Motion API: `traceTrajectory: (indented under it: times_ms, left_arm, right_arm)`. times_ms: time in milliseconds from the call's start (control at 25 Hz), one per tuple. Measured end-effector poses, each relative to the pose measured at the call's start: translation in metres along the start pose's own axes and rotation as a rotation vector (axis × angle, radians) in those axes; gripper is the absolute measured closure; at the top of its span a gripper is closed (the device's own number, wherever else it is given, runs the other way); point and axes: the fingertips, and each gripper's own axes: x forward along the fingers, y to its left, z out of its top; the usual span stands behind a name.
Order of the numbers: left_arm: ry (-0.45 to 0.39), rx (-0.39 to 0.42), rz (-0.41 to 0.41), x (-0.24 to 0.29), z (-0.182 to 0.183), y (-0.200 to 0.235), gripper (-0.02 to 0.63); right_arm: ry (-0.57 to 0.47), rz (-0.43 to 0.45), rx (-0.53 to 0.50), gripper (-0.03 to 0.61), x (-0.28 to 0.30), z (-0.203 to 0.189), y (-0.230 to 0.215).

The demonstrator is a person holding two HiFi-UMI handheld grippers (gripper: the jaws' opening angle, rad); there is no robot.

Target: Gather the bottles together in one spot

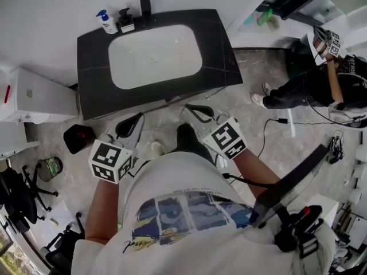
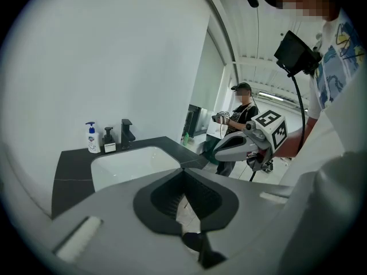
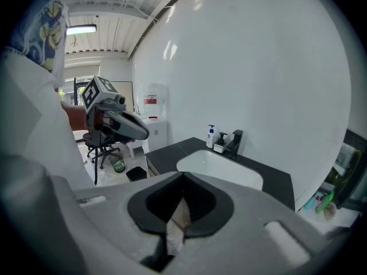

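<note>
Person stands in front of a dark desk with a white basin set into it. A claw is held in each hand, low, in front of the torso and short of the desk's front edge.

- Left claw: its own view shows the 2 jaws closed tip to tip, nothing between them. It points toward the desk.
- Right claw: the jaws meet at the tips too and hold nothing; only floor shows through the slot behind the tips. It is just beside the left claw, and both sit at about the same height.
- 2 bottles are on the desk, both at the back left corner by the wall. The white bottle has a blue pump and stands upright. The dark pump bottle stands just beside it, on the tap side.
- The black tap is behind the basin, next to the dark pump bottle.
- Both bottles are well apart from either claw, with the basin between.
- Floor, left of the desk: a black bin and an office chair.
- A 2nd person in dark clothes is at the right.
</note>
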Motion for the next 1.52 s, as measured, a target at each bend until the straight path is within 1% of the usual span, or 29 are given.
traceTrajectory:
  times_ms: [160,440,640,880,1080,1320,1520]
  left_arm:
    - [0.011,0.019,-0.003,-0.008,-0.007,-0.007,0.612]
    - [0.012,0.027,-0.033,-0.012,-0.017,-0.011,0.612]
    - [0.008,0.043,-0.043,-0.019,-0.016,-0.013,0.612]
    - [0.003,0.037,-0.027,-0.034,-0.017,0.004,0.612]
    - [0.004,0.025,-0.005,-0.046,-0.026,0.017,0.612]
    - [0.01,0.018,-0.001,-0.05,-0.035,0.018,0.612]
    - [0.012,0.024,-0.01,-0.05,-0.034,0.02,0.612]
  right_arm:
    - [-0.004,-0.01,0.002,0.575,-0.008,-0.001,0.01]
    - [-0.013,-0.036,-0.003,0.575,-0.01,0.003,0.019]
    - [-0.018,-0.051,-0.004,0.575,-0.015,0.006,0.024]
    - [-0.008,-0.041,-0.034,0.575,-0.004,0.014,0.034]
    - [-0.018,-0.012,-0.06,0.575,0.015,0.026,0.046]
    - [-0.024,0.0,-0.059,0.575,0.018,0.029,0.054]
    - [-0.027,-0.012,-0.052,0.575,0.02,0.031,0.054]
